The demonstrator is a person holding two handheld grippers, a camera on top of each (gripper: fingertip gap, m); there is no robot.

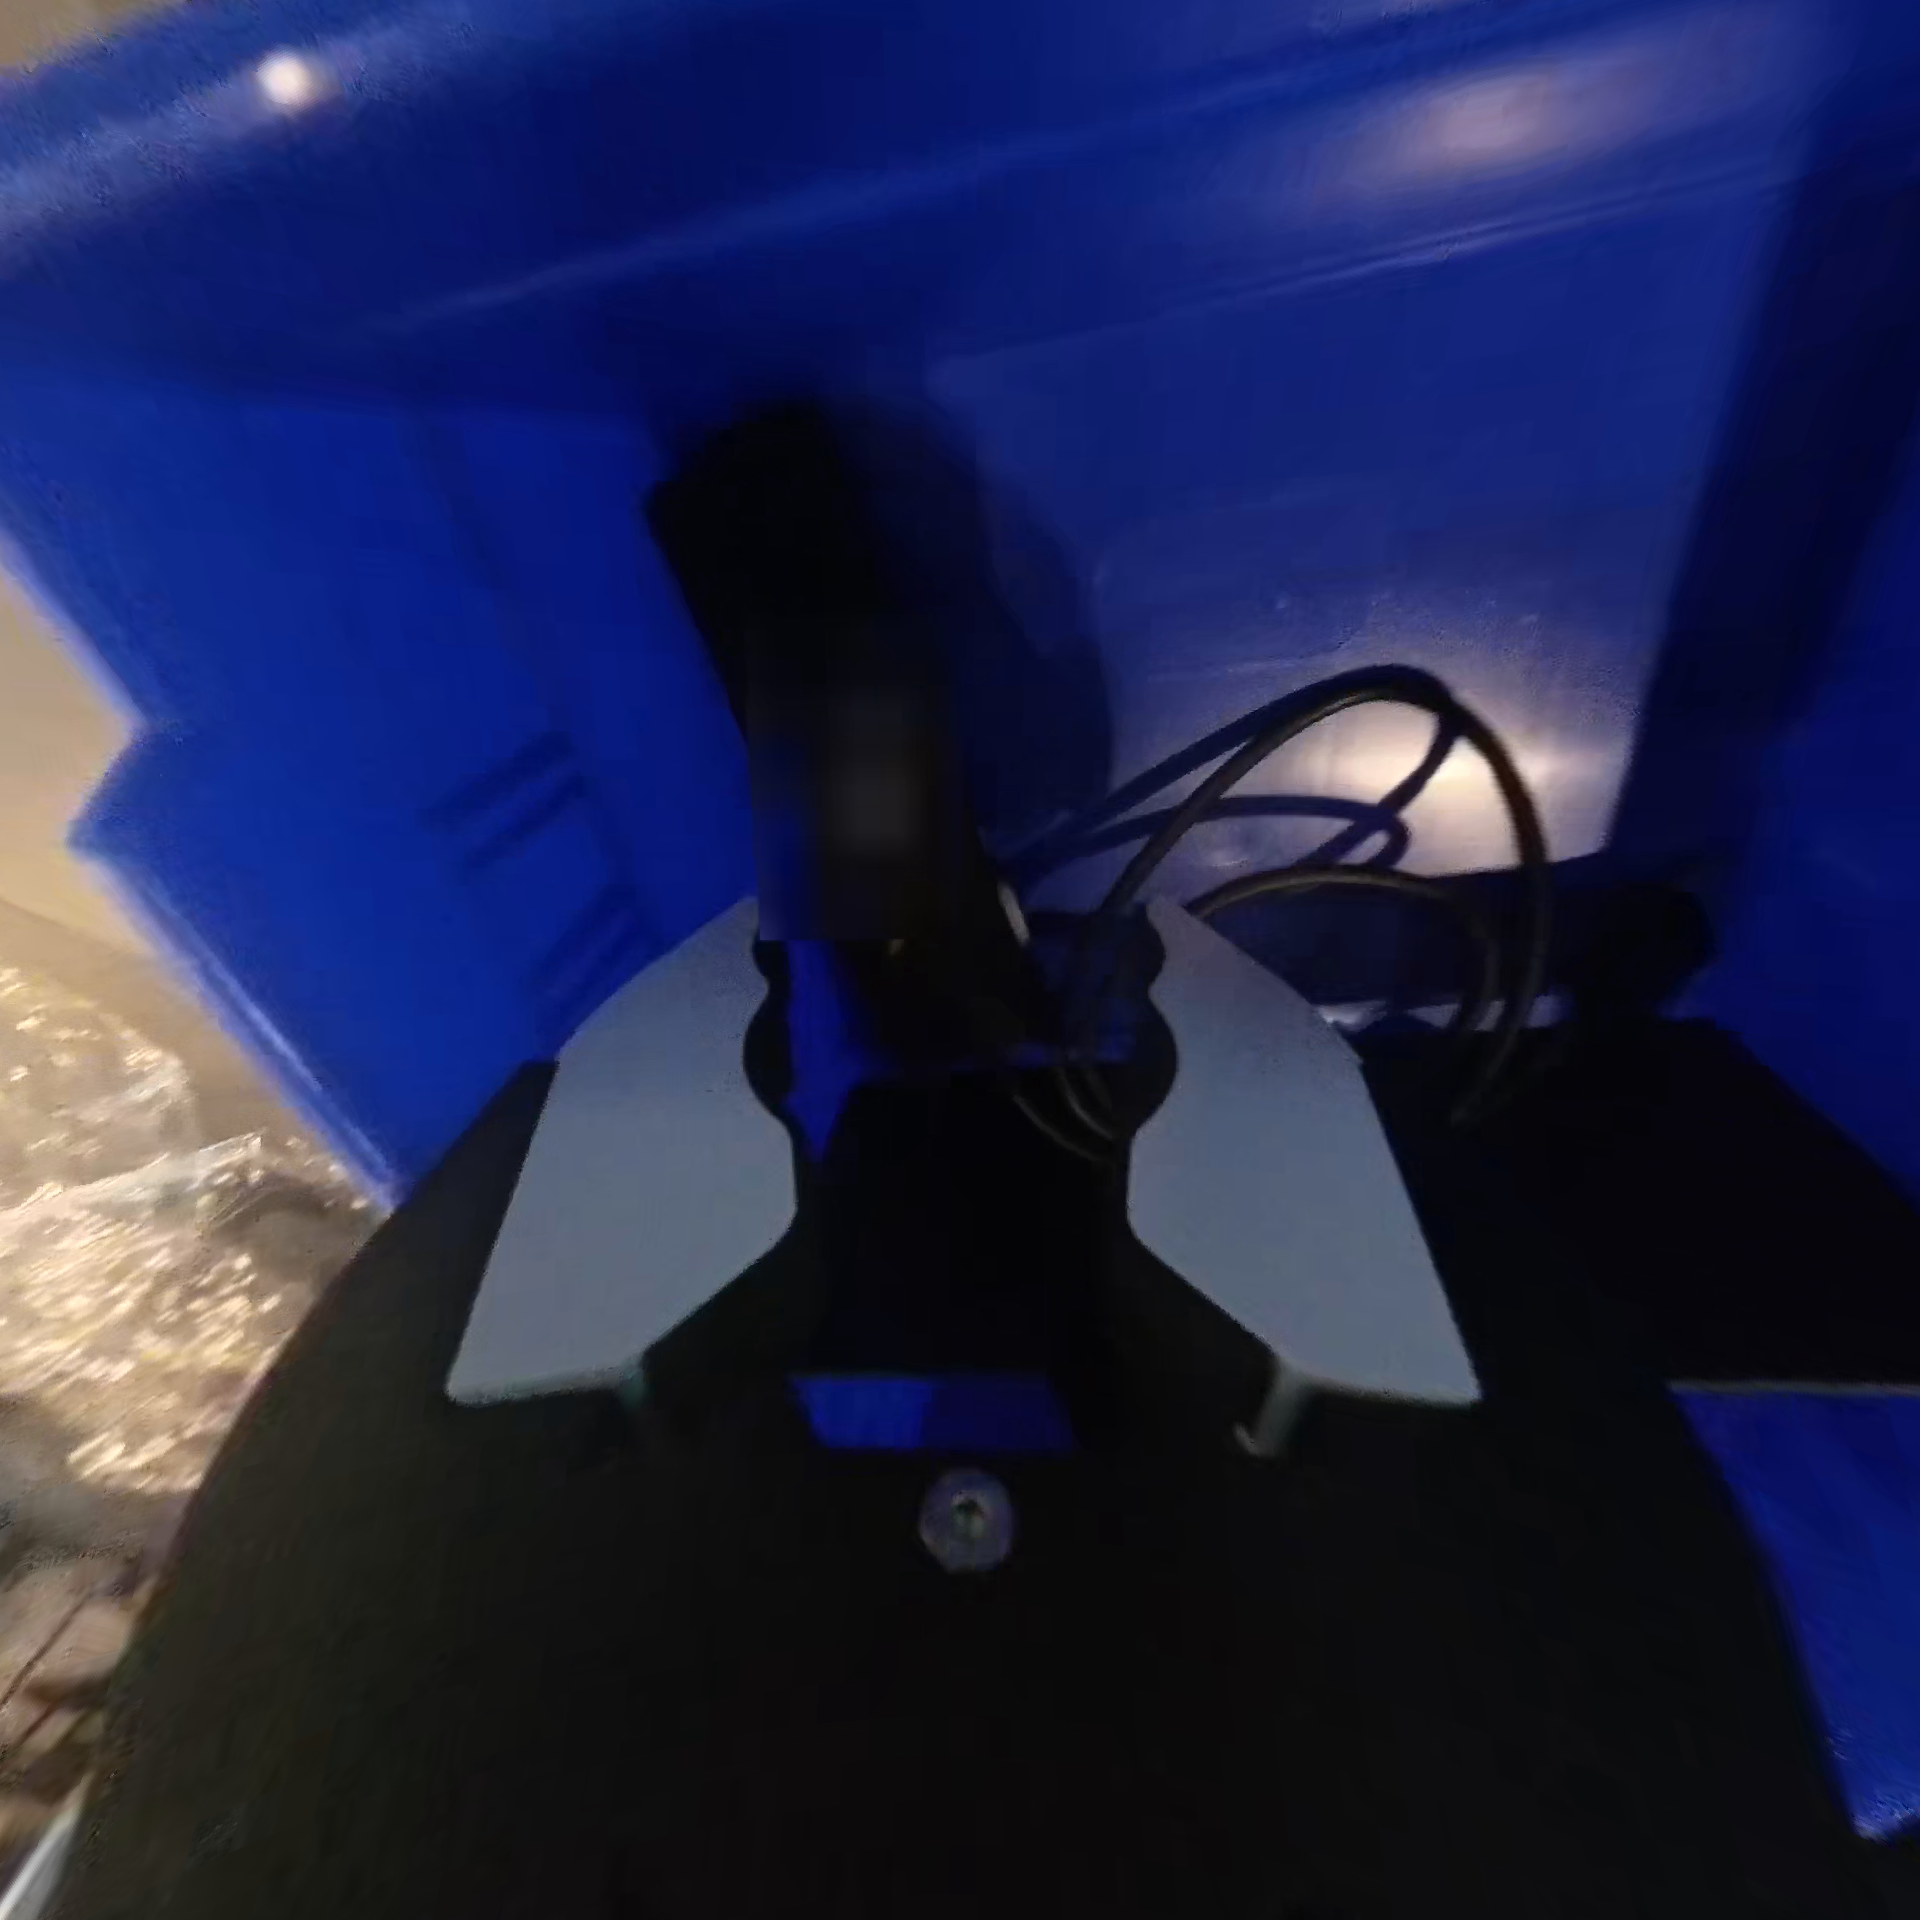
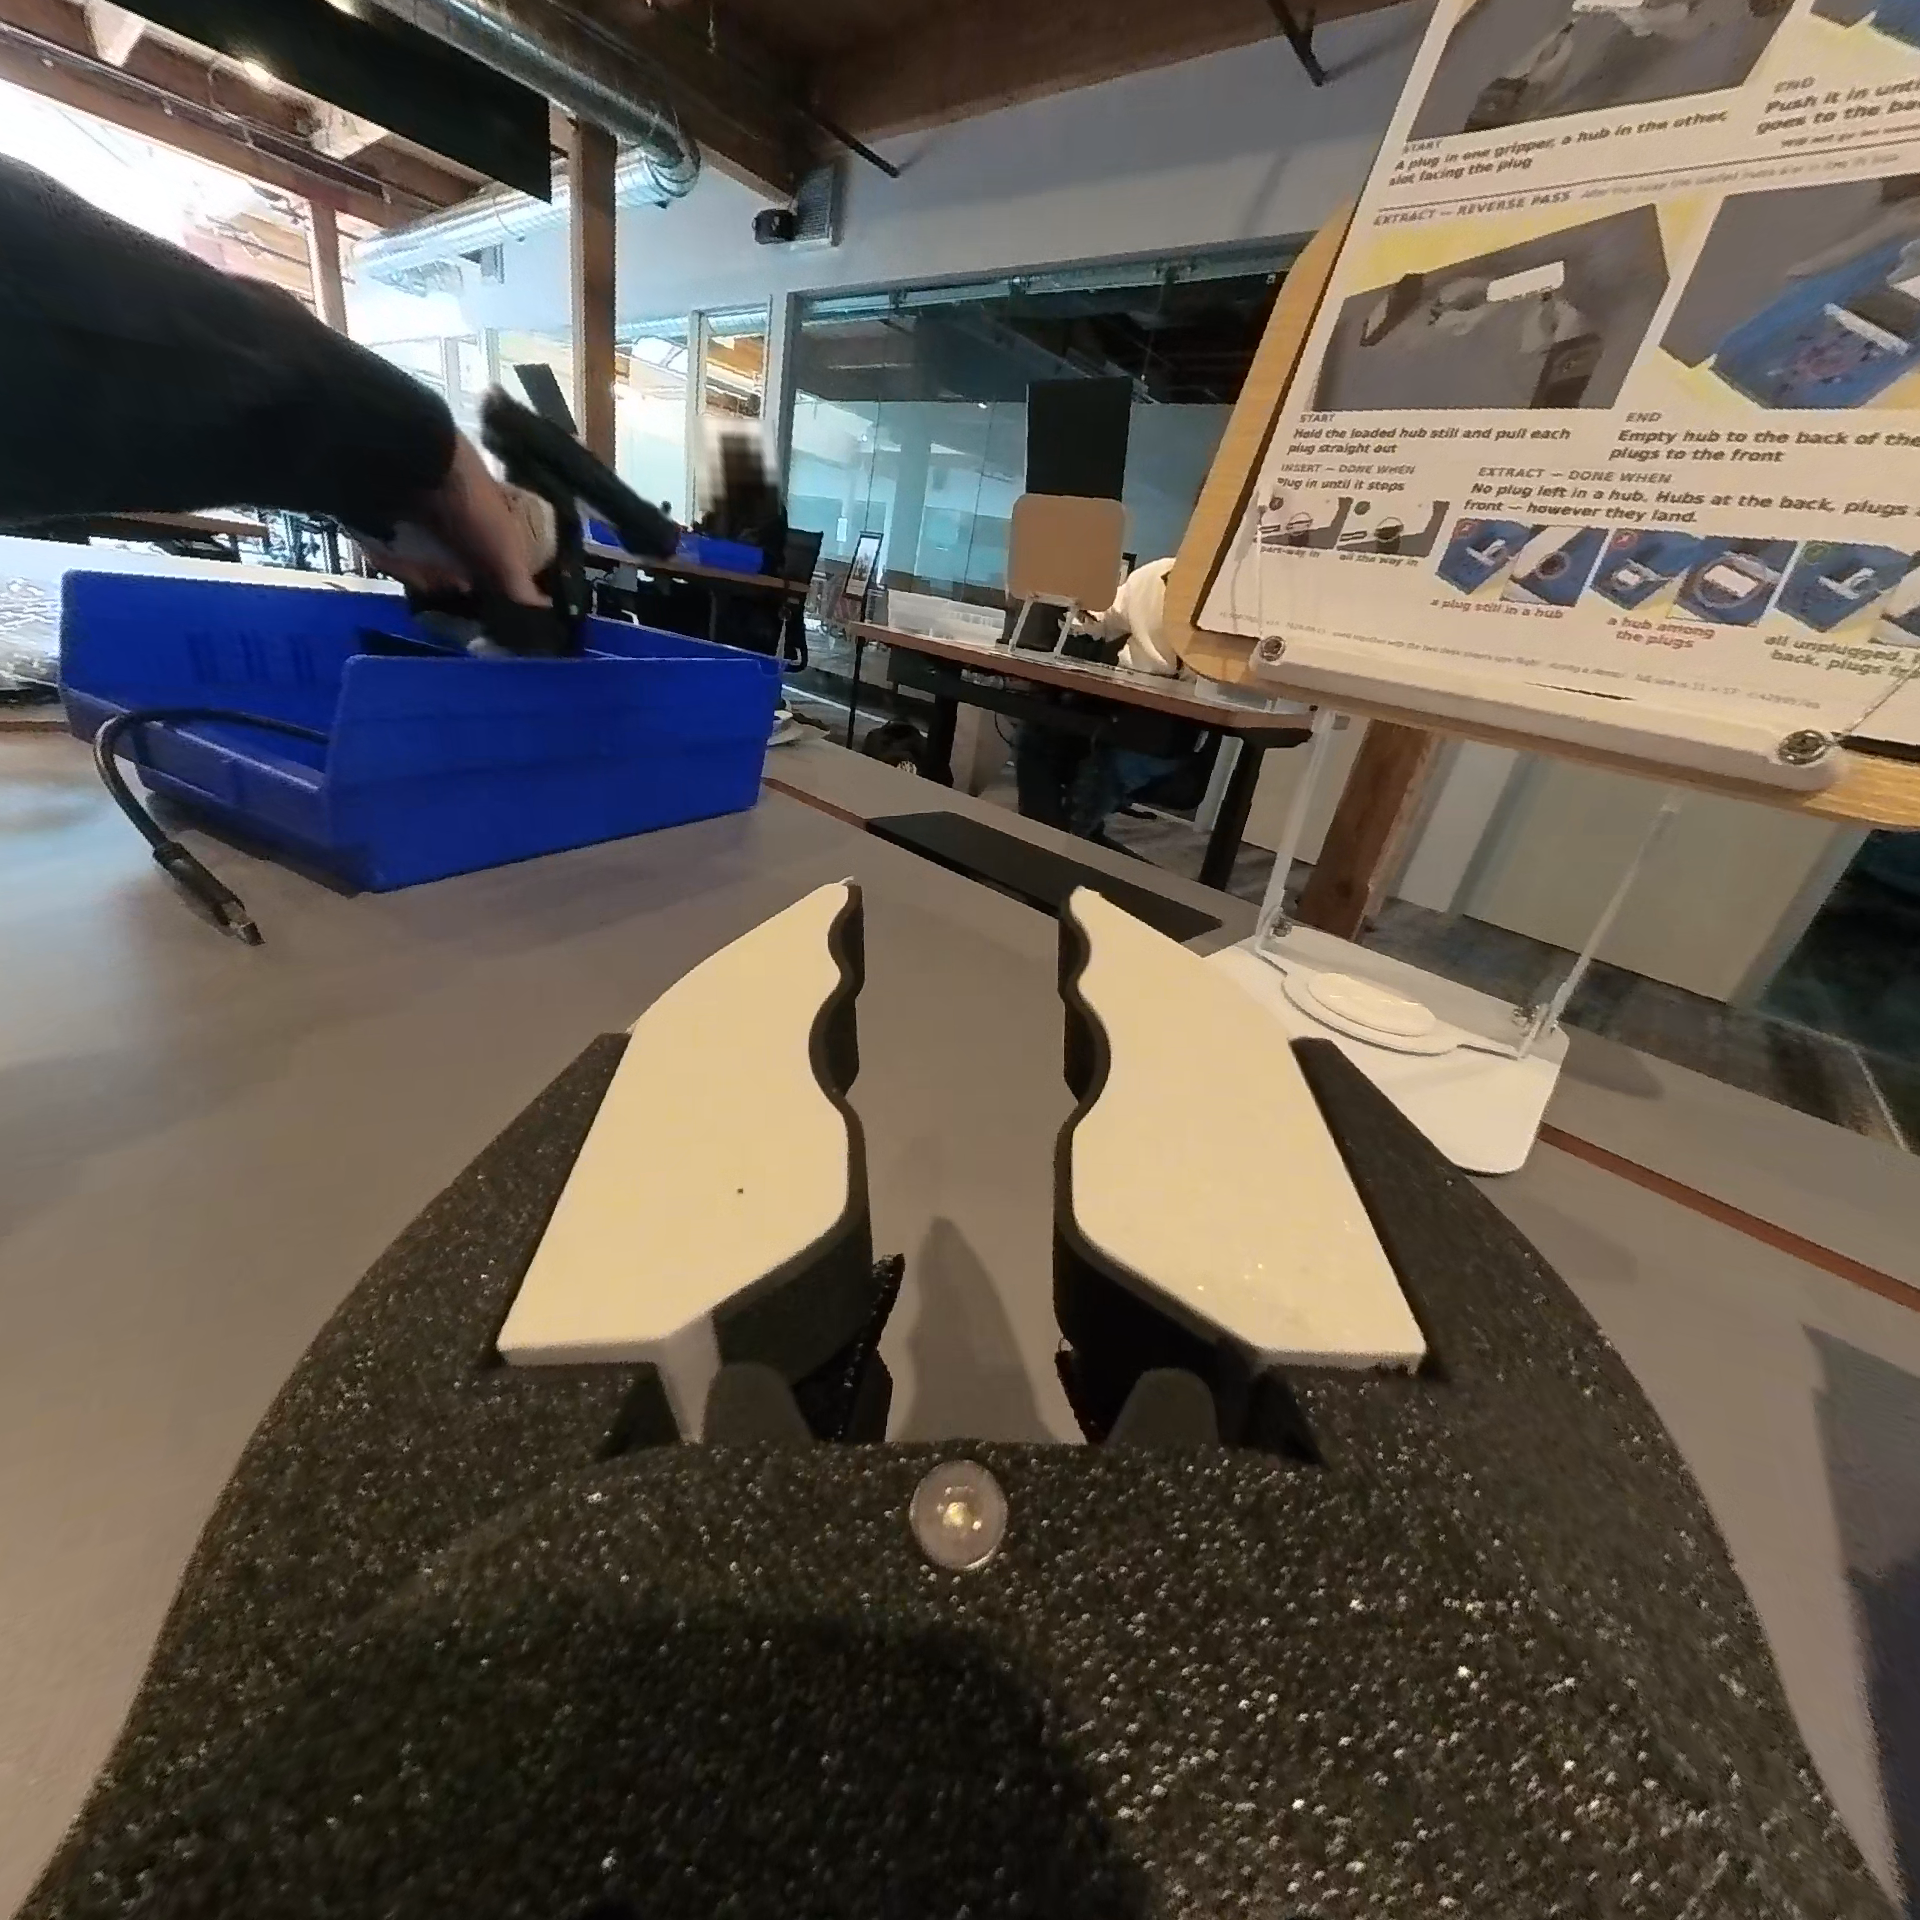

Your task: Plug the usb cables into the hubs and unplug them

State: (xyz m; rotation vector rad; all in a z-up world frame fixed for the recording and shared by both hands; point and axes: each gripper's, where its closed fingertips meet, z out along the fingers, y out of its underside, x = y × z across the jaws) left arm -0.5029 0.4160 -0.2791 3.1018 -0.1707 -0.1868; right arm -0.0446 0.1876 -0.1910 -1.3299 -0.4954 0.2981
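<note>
In the left wrist view my left gripper [image 1: 956,935] is inside the blue bin [image 1: 1247,468], open. A blurred black hub [image 1: 831,707] stands tilted just past the tips, its lower end close to the left finger. Thin black cables [image 1: 1382,790] loop to its right, over another black piece [image 1: 1558,925] lying on the bin floor. In the right wrist view my right gripper [image 2: 961,904] is open and empty, low over the grey table [image 2: 312,1039]. A person's hand holds the left gripper [image 2: 540,613] down in the blue bin [image 2: 436,748].
A black USB cable with its plug [image 2: 208,894] lies on the table in front of the bin. A flat black pad [image 2: 1039,873] lies beyond my right gripper. An instruction board on a white stand [image 2: 1455,1039] stands at the right. Desks and people are far behind.
</note>
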